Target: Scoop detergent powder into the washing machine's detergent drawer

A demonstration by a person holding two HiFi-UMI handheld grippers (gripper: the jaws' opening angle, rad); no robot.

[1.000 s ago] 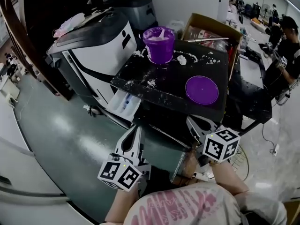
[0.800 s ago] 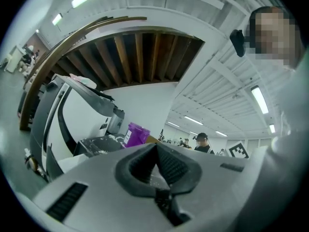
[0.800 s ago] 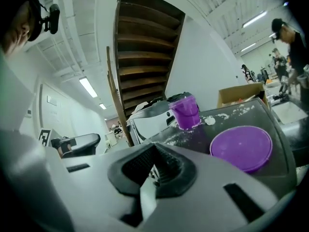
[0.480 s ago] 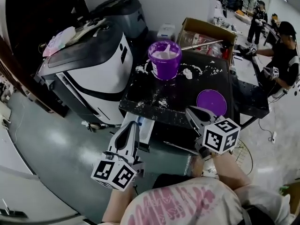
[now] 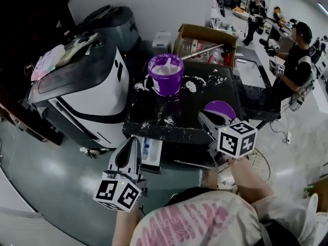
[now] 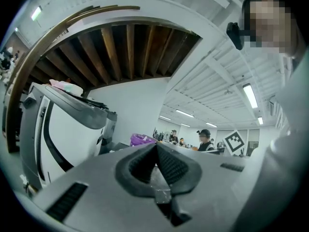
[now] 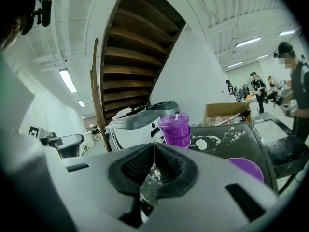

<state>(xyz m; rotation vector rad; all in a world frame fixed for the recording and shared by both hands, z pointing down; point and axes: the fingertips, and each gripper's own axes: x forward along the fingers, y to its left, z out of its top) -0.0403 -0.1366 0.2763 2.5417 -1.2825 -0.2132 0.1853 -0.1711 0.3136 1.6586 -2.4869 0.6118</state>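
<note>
A purple tub (image 5: pixel 165 75) of white powder, with a scoop handle sticking out of it, stands at the back of a black table (image 5: pixel 179 118) dusted with spilled powder. Its purple lid (image 5: pixel 223 108) lies flat at the table's front right. The white detergent drawer (image 5: pixel 152 151) stands pulled out below the table's front left edge, beside the washing machine (image 5: pixel 84 88). My left gripper (image 5: pixel 135 139) is shut and empty, just left of the drawer. My right gripper (image 5: pixel 201 115) is shut and empty, over the table's front edge next to the lid. The tub (image 7: pixel 176 128) shows ahead of the right gripper (image 7: pixel 153 145). The left gripper (image 6: pixel 155 145) faces the machine (image 6: pixel 58 129).
An open cardboard box (image 5: pixel 205 40) stands behind the table. A dark appliance (image 5: pixel 110 22) sits behind the washing machine, with cloth items on the machine's lid. People stand at workbenches at the far right (image 5: pixel 297 50). A lower black shelf (image 5: pixel 259 99) juts out right of the table.
Both grippers have risen and moved forward towards the table's front edge. The right one now reaches the lid, and the left one is beside the drawer. Both stay shut.
</note>
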